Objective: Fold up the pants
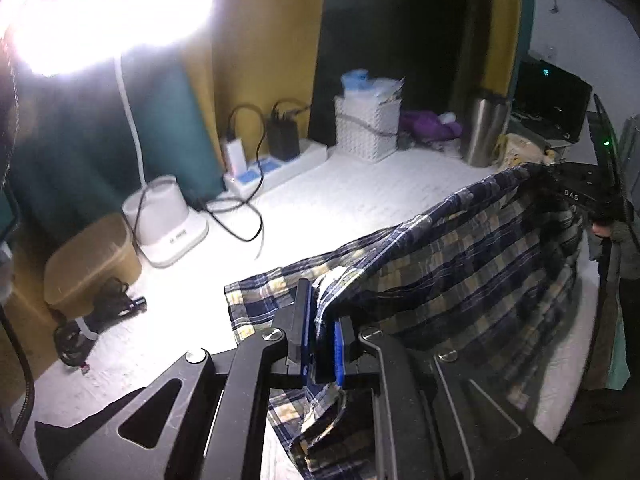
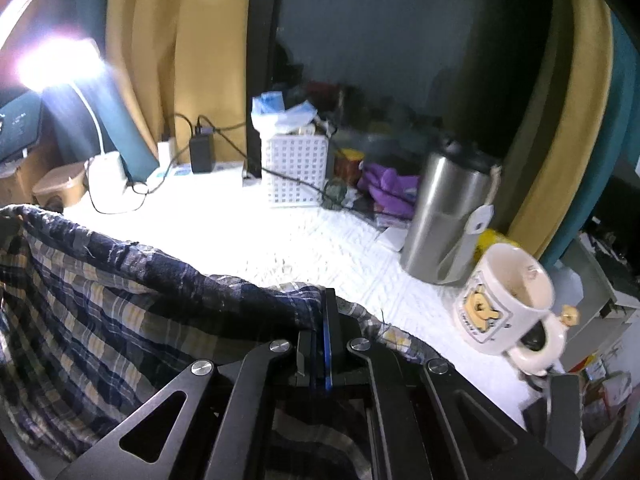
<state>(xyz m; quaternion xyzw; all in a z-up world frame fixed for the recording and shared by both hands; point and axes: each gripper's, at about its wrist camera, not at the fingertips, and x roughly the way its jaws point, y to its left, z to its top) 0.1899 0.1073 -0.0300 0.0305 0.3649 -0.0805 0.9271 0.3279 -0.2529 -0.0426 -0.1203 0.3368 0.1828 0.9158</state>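
Observation:
The plaid pants (image 1: 460, 264), checked in navy, tan and white, hang stretched in the air between my two grippers above the white tabletop (image 1: 340, 196). In the left wrist view my left gripper (image 1: 321, 316) holds one end of the cloth's upper edge between its blue pads, and loose fabric drops below it. The black body of the right gripper (image 1: 576, 196) shows at the far end of the cloth. In the right wrist view my right gripper (image 2: 325, 312) is shut tight on the upper hem of the pants (image 2: 120, 300), which sag away to the left.
A lit desk lamp (image 1: 168, 220) glares at the left, with a power strip (image 1: 272, 168) and cables beside it. At the back stand a white basket (image 2: 296, 172), a purple cloth (image 2: 392, 192) and a steel tumbler (image 2: 448, 216). A cartoon mug (image 2: 508, 304) sits near the right edge.

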